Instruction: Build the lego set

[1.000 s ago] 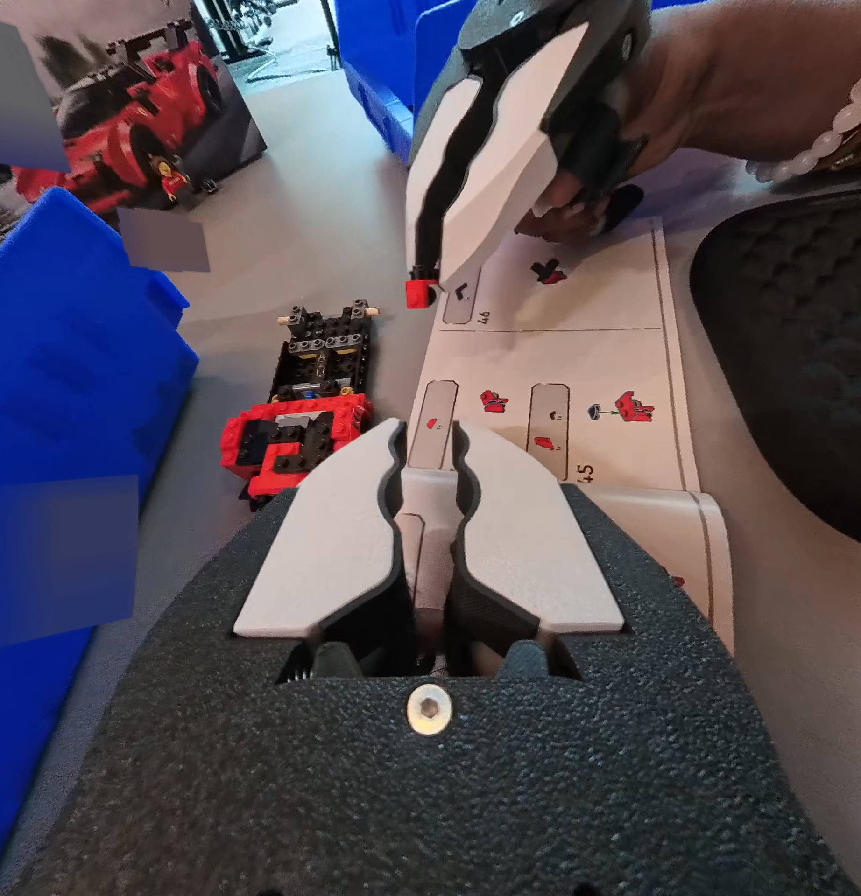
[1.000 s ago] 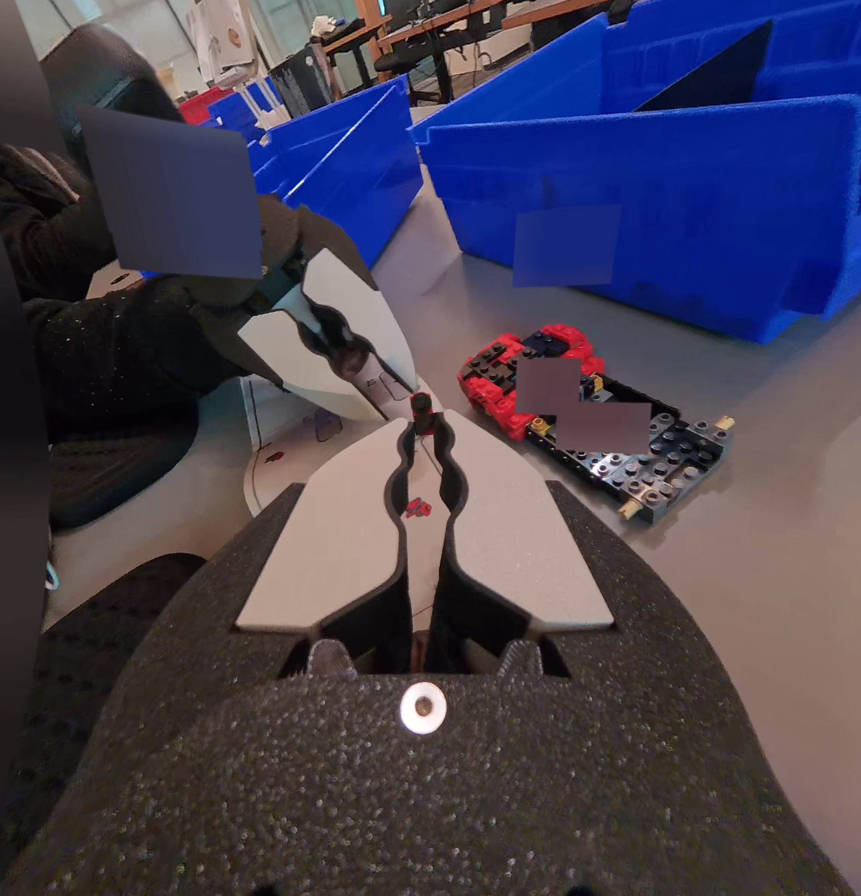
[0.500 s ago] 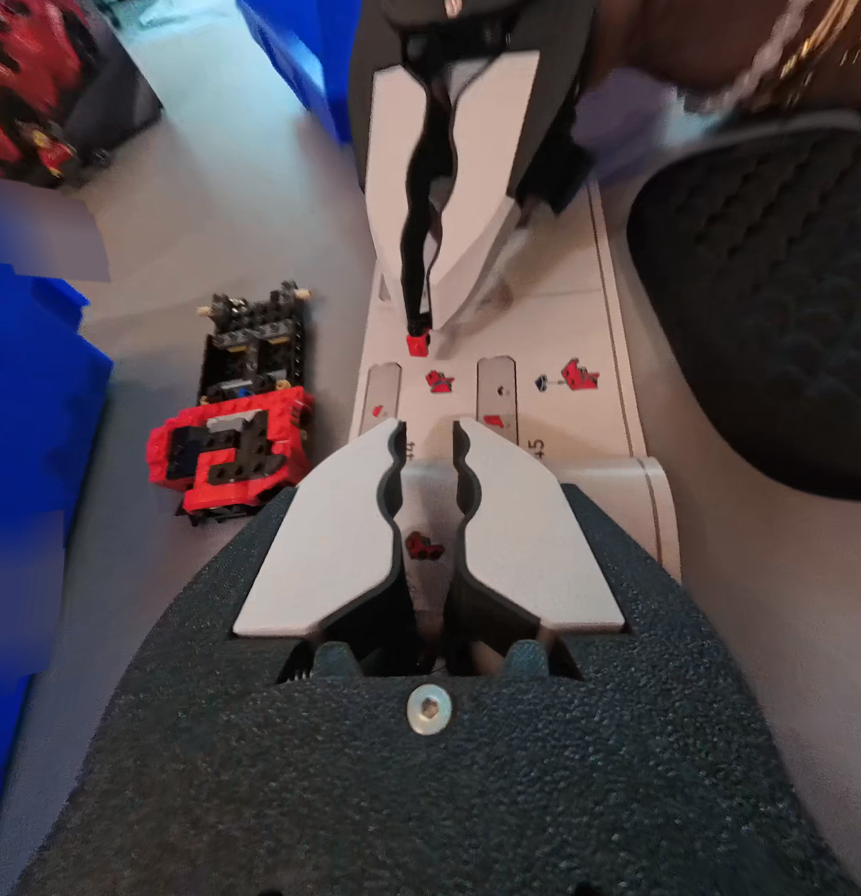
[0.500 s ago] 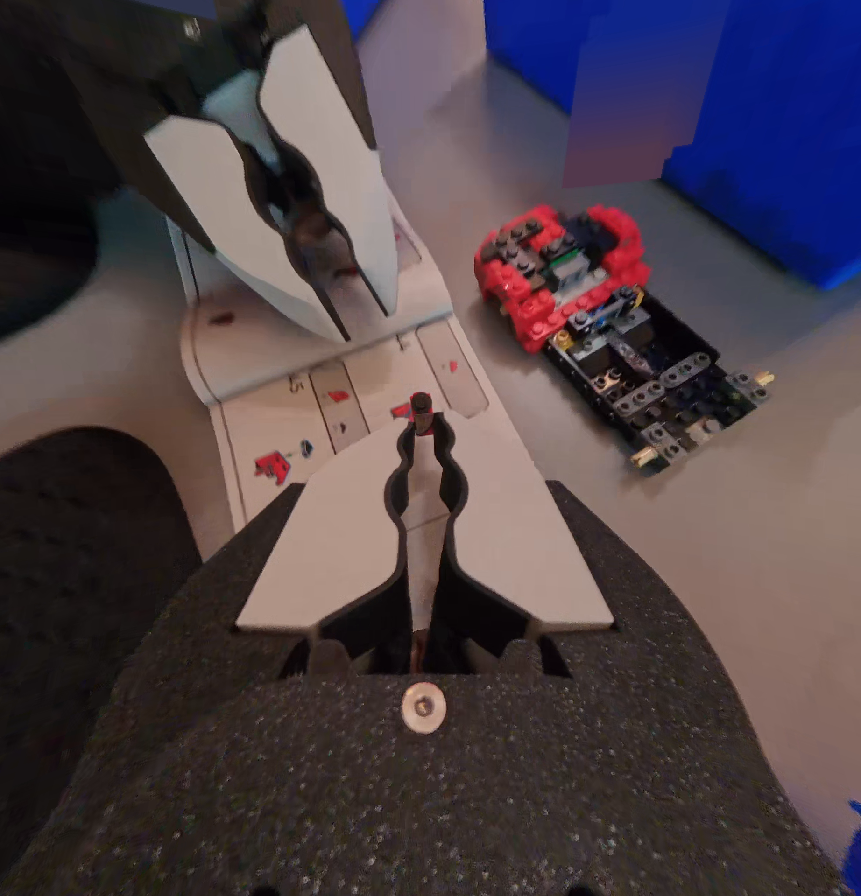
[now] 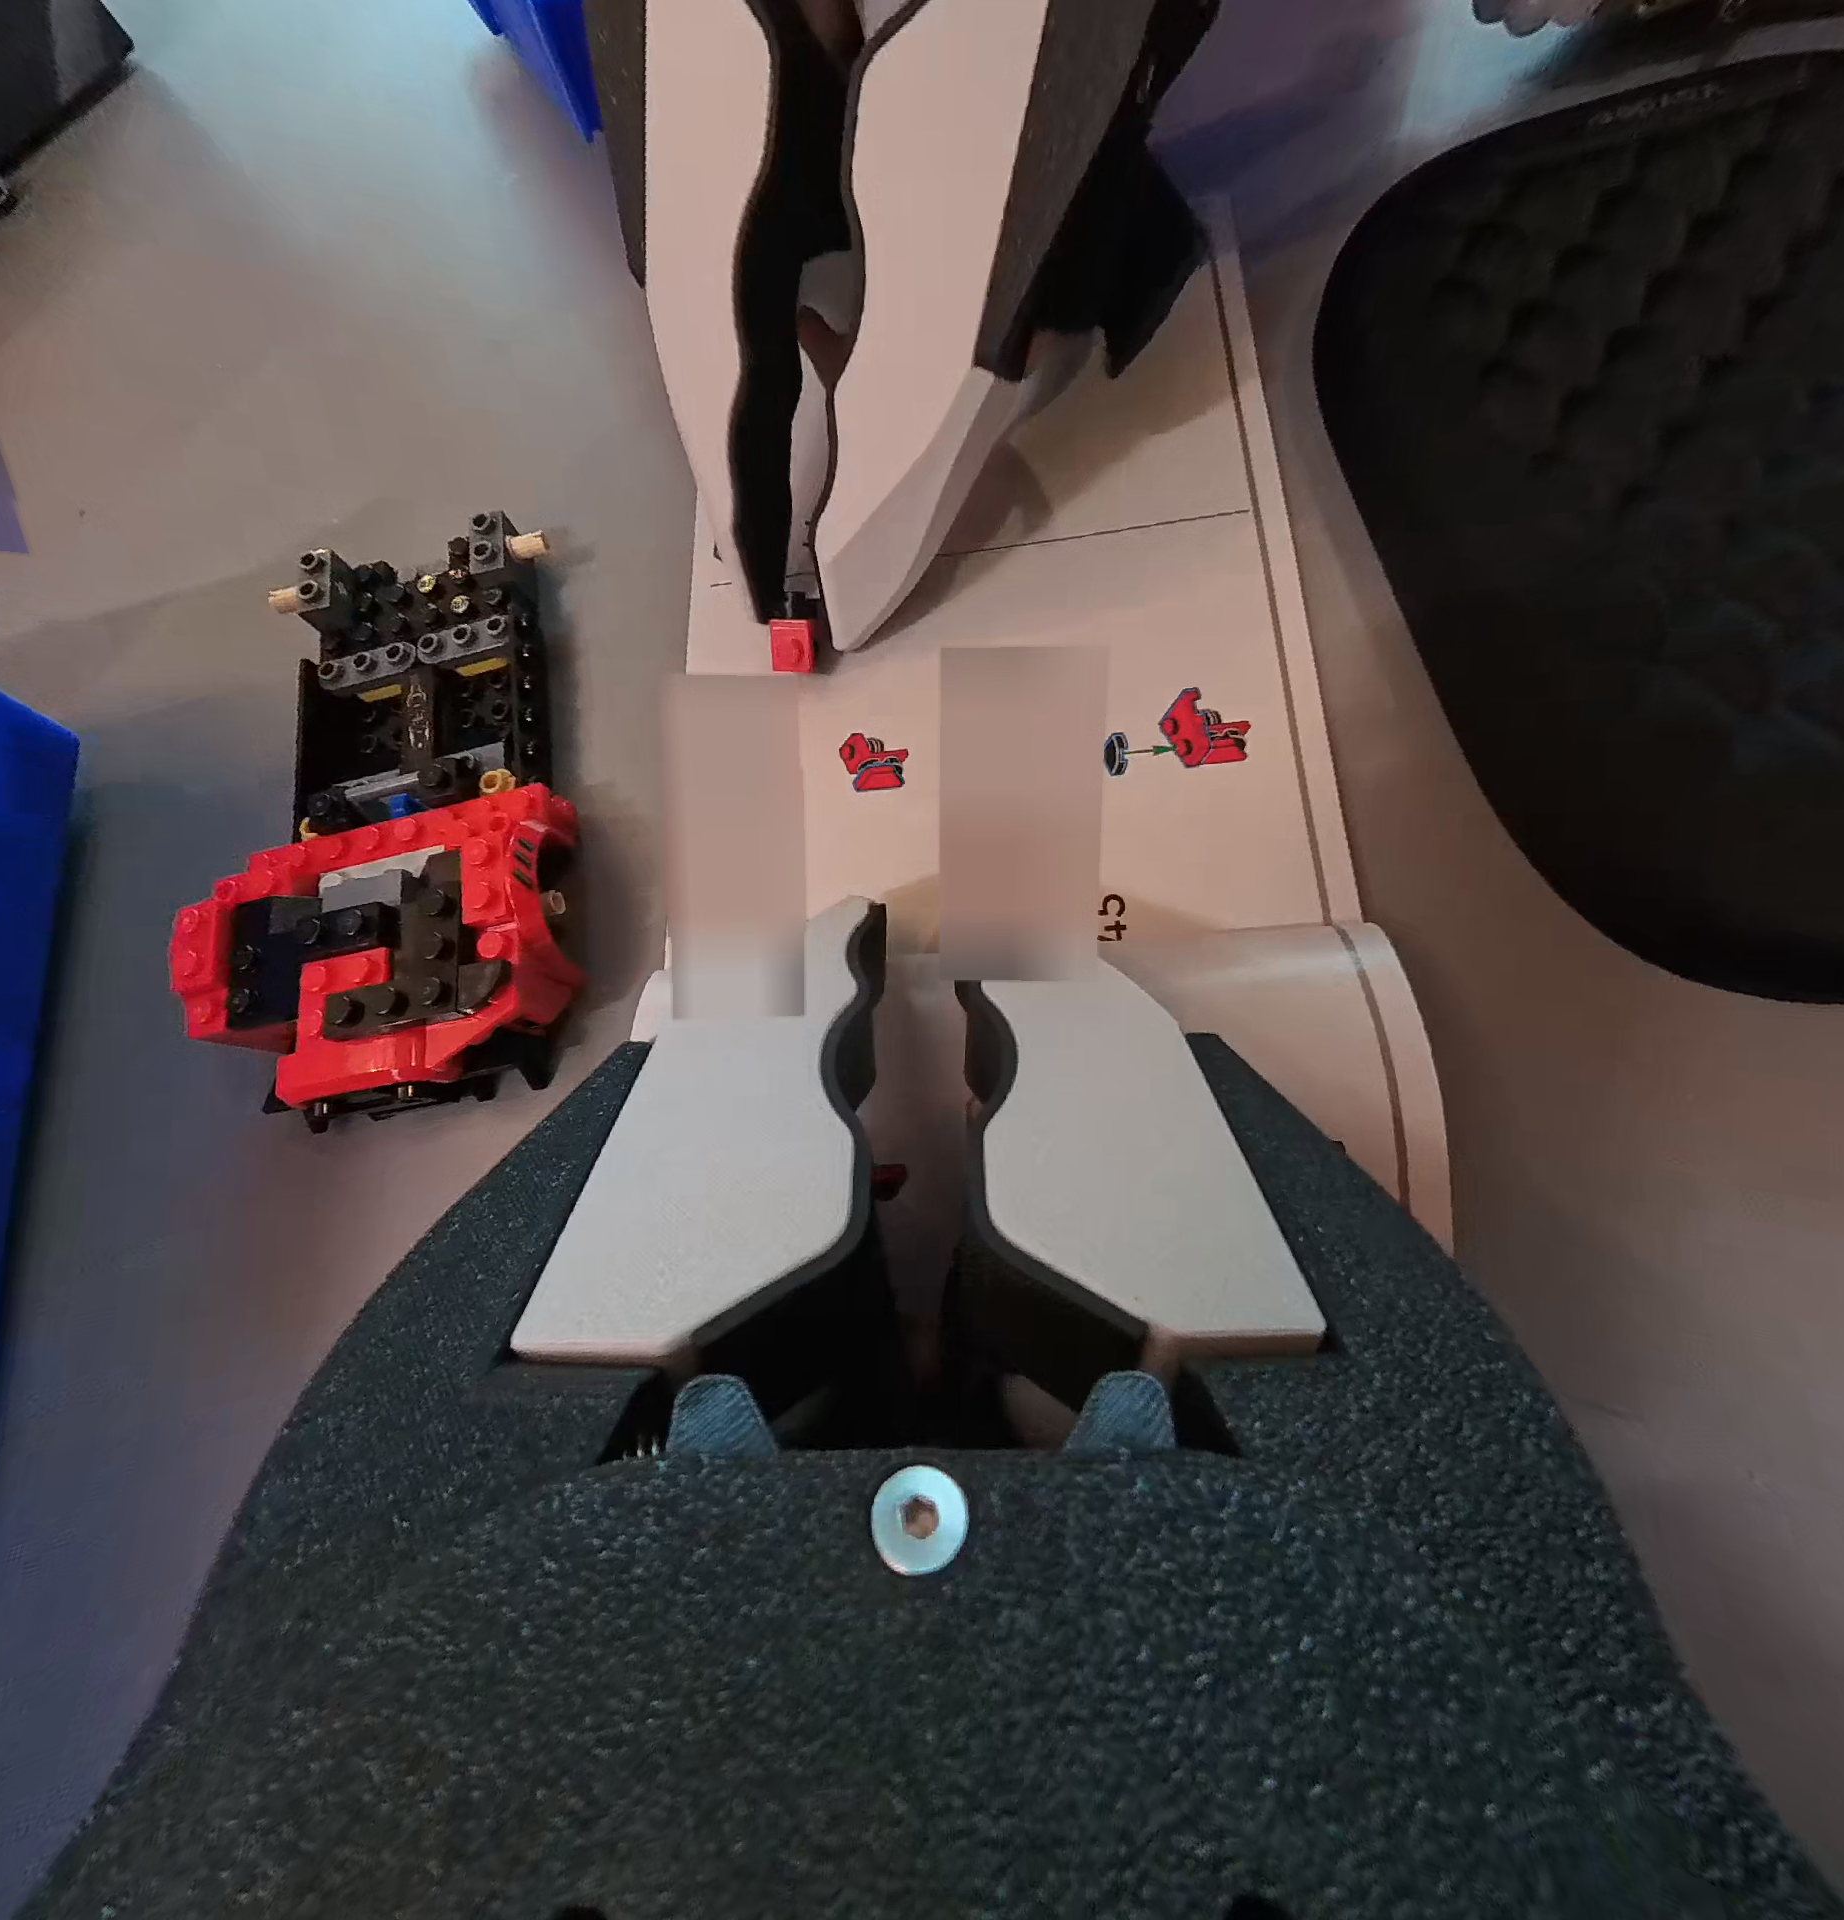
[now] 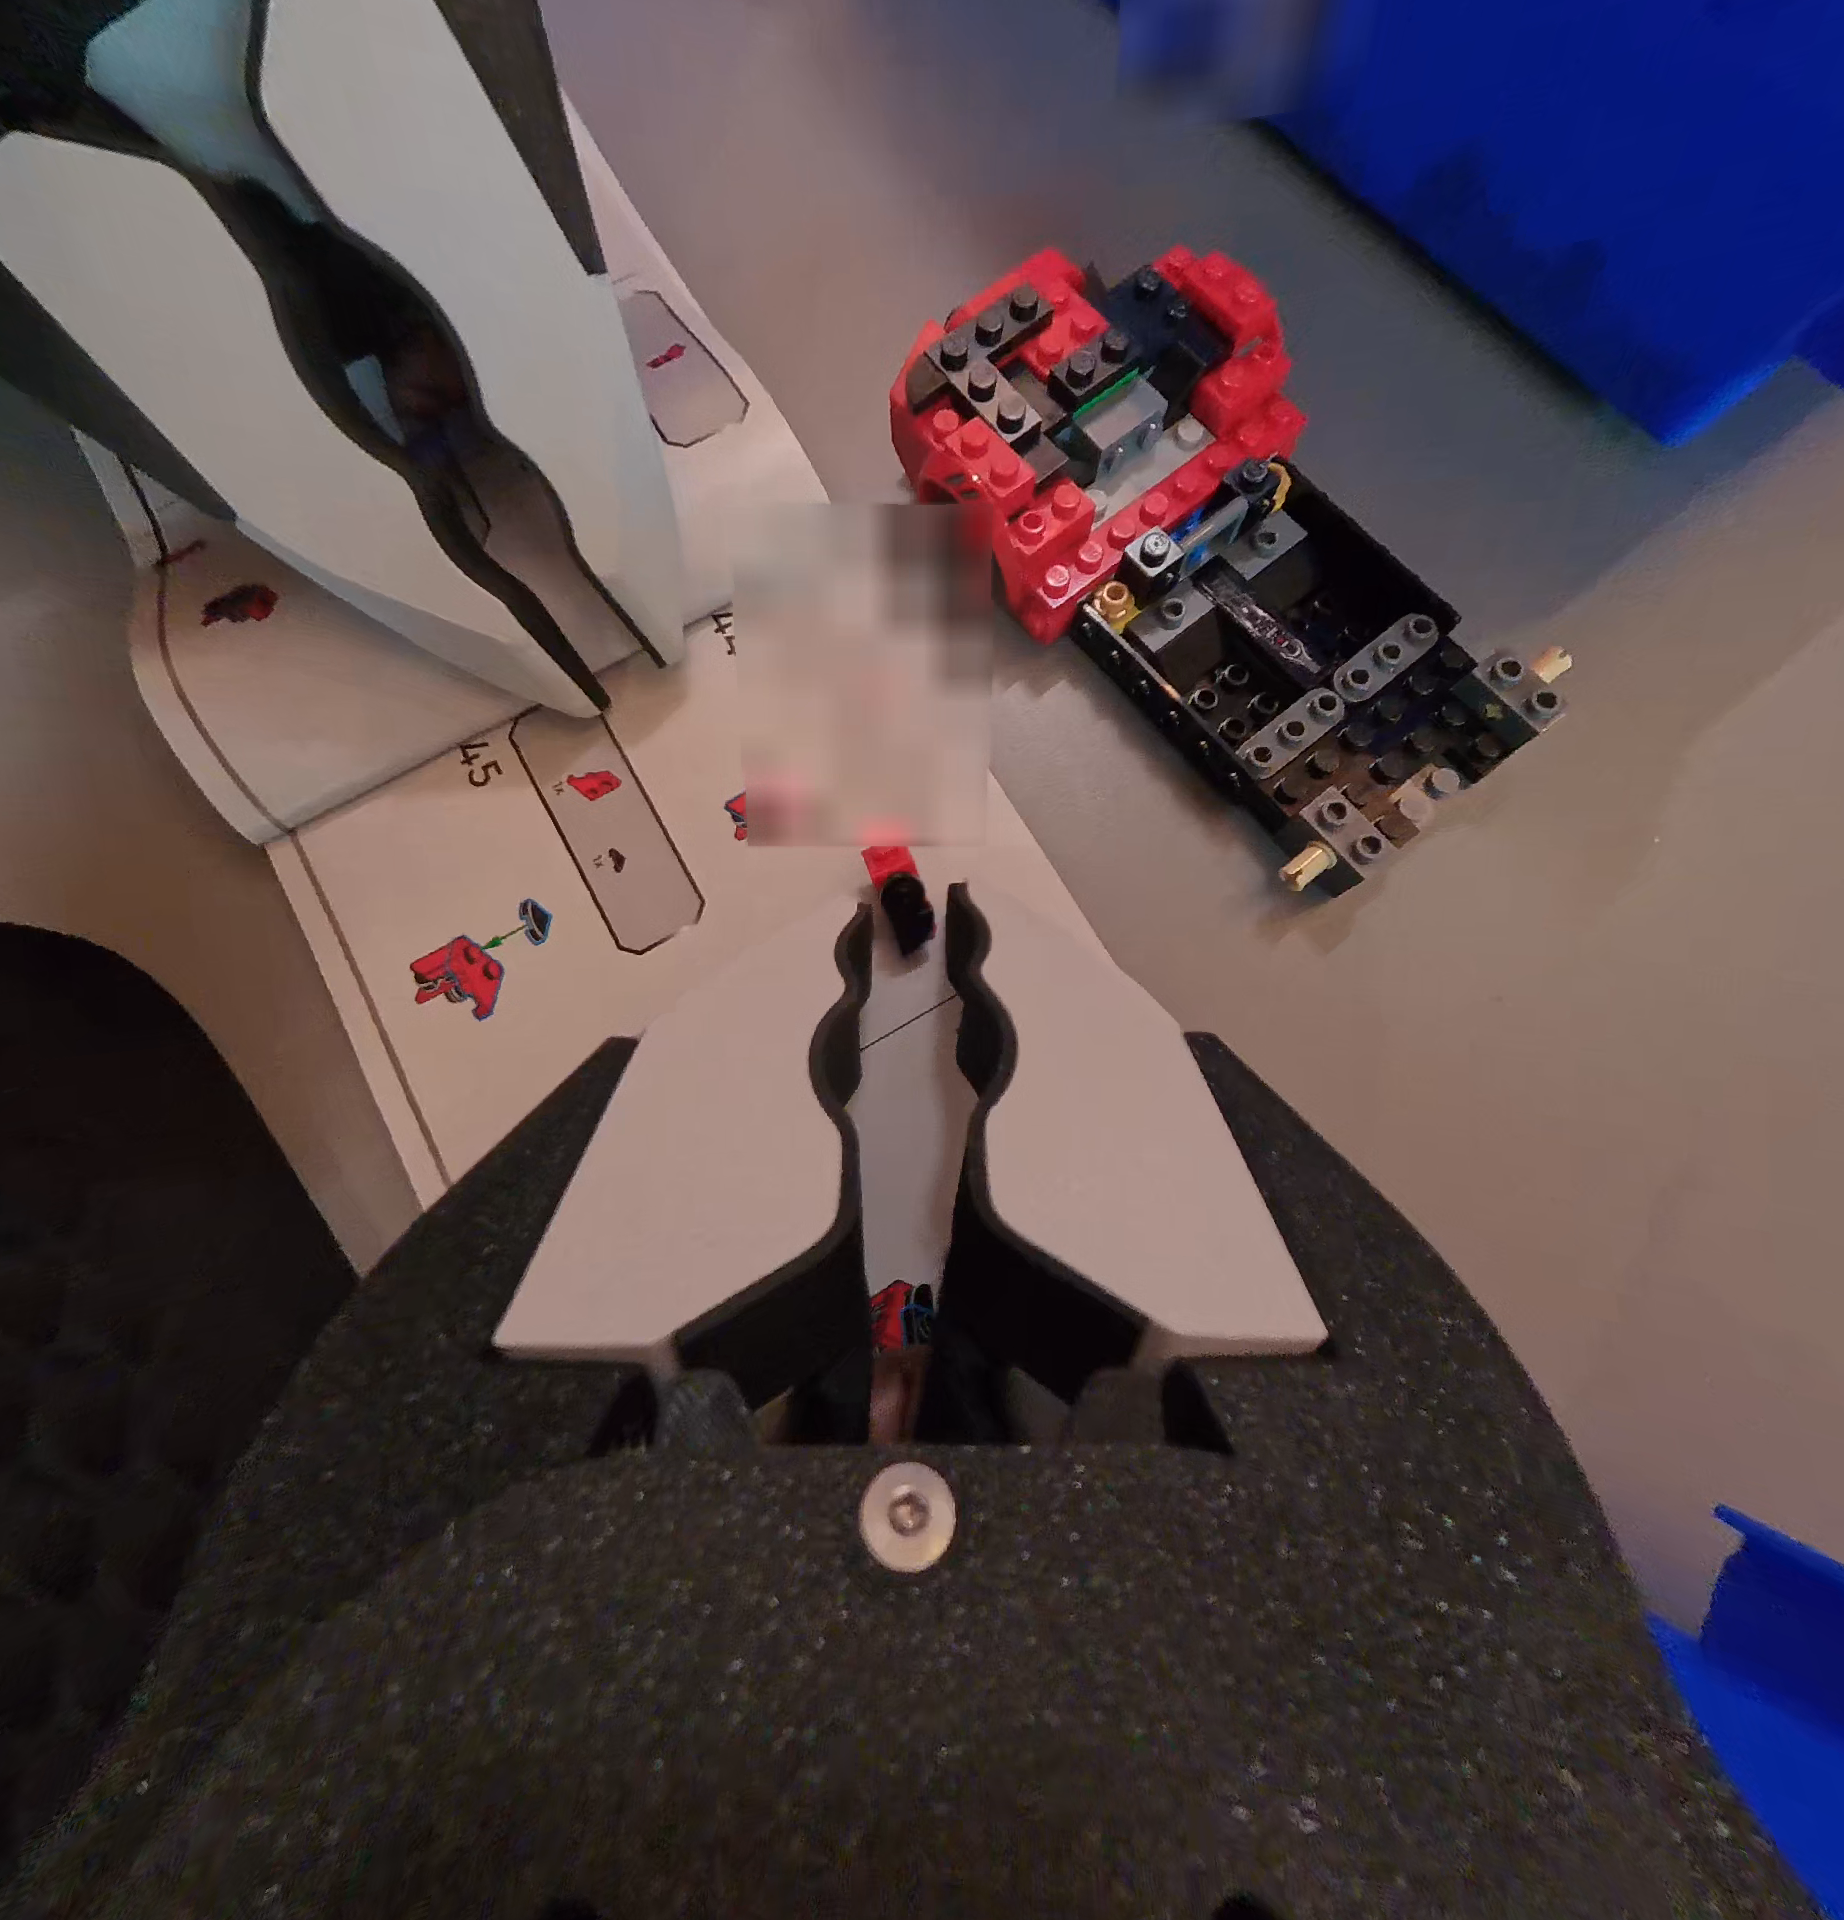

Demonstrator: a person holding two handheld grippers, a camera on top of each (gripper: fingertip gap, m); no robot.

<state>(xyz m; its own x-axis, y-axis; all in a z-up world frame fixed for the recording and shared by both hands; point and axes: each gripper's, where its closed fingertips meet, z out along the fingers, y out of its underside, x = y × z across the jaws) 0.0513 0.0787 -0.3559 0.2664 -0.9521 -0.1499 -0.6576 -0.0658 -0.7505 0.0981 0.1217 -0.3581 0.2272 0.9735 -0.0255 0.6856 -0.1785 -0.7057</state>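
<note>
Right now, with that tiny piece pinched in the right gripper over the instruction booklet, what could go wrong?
1. The right gripper holds the small red and black piece only at its very fingertips, so it may slip or twist out.
2. If dropped on the instruction booklet, it could get lost among the printed red part pictures.
3. The left gripper is open close by, so the two could bump.

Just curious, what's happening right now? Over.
Right gripper shut on small red-and-black lego piece above instruction booklet. Left gripper open, empty. Half-built red-and-black car untouched.
</note>
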